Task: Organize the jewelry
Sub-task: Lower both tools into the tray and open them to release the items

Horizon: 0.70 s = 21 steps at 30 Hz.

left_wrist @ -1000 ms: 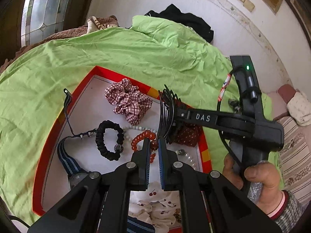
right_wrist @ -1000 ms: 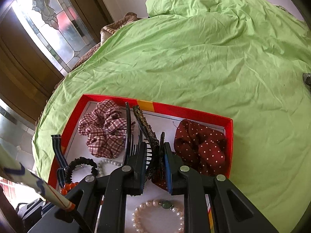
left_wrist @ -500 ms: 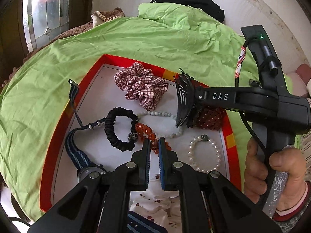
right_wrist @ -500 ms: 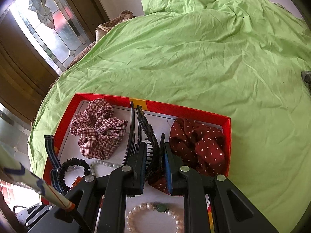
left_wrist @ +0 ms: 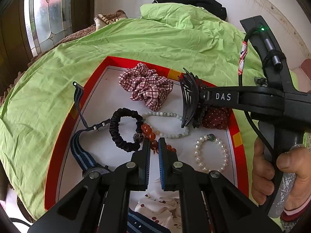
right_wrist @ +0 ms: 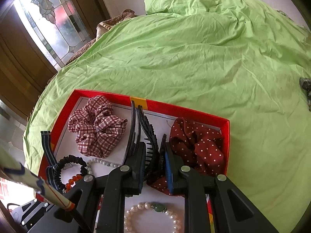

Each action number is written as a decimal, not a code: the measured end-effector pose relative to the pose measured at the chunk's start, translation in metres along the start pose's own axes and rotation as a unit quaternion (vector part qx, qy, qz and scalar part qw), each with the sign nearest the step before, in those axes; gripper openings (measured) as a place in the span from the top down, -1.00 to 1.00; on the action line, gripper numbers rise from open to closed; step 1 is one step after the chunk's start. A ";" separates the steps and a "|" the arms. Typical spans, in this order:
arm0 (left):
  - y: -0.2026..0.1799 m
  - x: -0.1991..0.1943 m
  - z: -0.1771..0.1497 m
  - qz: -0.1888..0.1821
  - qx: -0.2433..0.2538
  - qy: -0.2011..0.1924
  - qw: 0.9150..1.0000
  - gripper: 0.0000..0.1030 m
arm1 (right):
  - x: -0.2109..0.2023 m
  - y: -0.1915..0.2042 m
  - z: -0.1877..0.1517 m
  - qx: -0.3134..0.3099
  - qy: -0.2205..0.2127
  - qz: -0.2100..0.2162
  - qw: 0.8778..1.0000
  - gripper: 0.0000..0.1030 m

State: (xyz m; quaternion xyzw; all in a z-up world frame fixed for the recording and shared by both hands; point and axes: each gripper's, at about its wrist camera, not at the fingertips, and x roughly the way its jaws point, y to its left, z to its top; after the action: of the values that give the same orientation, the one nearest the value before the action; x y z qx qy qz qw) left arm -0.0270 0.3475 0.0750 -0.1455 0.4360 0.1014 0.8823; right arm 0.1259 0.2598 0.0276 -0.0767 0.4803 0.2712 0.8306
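Observation:
A red-rimmed tray [left_wrist: 93, 81] [right_wrist: 186, 112] with a white floor lies on a green sheet. My right gripper [left_wrist: 196, 104] [right_wrist: 153, 151] is shut on a black hair claw clip [left_wrist: 187, 101] [right_wrist: 140, 132] and holds it over the tray's far right, beside the red dotted scrunchie [left_wrist: 215, 118] [right_wrist: 196, 143]. My left gripper [left_wrist: 153, 145] hovers over an orange bead bracelet [left_wrist: 149, 132], its jaws nearly closed and empty. In the tray also lie a plaid scrunchie [left_wrist: 147, 85] [right_wrist: 97, 130], a black hair tie [left_wrist: 124, 130], a pale bead necklace [left_wrist: 167, 116] and a pearl bracelet [left_wrist: 211, 153] [right_wrist: 153, 217].
A blue striped strap [left_wrist: 81, 151] hangs over the tray's left rim. A cherry-print cloth [left_wrist: 155, 203] lies at the tray's near end. The green sheet [right_wrist: 194, 58] spreads all around. Dark clothing [left_wrist: 194, 2] lies by the wall; a window [left_wrist: 50, 13] stands at left.
Both grippers have pulled back and risen a little, so more of the tray shows. The right gripper still holds the claw clip, now nearer the tray's far right.

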 end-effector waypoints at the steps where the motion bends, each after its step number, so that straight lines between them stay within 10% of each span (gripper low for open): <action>1: 0.000 -0.001 0.000 0.000 0.001 -0.002 1.000 0.85 | -0.001 0.001 0.000 -0.002 -0.001 -0.002 1.000 0.45; 7: -0.004 -0.007 -0.002 0.007 0.011 -0.020 1.000 0.84 | -0.009 0.003 0.000 -0.006 -0.011 0.004 1.000 0.12; 12: -0.005 -0.016 -0.002 0.007 0.015 -0.037 0.999 0.11 | -0.019 0.001 -0.001 0.001 -0.019 0.016 1.000 -0.03; 21: 0.000 -0.028 -0.002 -0.022 0.001 -0.053 0.998 -0.07 | -0.044 -0.007 -0.005 0.017 -0.039 0.034 0.998 -0.11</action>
State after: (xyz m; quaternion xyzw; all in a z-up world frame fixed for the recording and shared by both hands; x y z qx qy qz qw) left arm -0.0456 0.3449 0.0962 -0.1488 0.3850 0.0893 0.9065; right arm 0.1082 0.2354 0.0609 -0.0352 0.4541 0.2937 0.8404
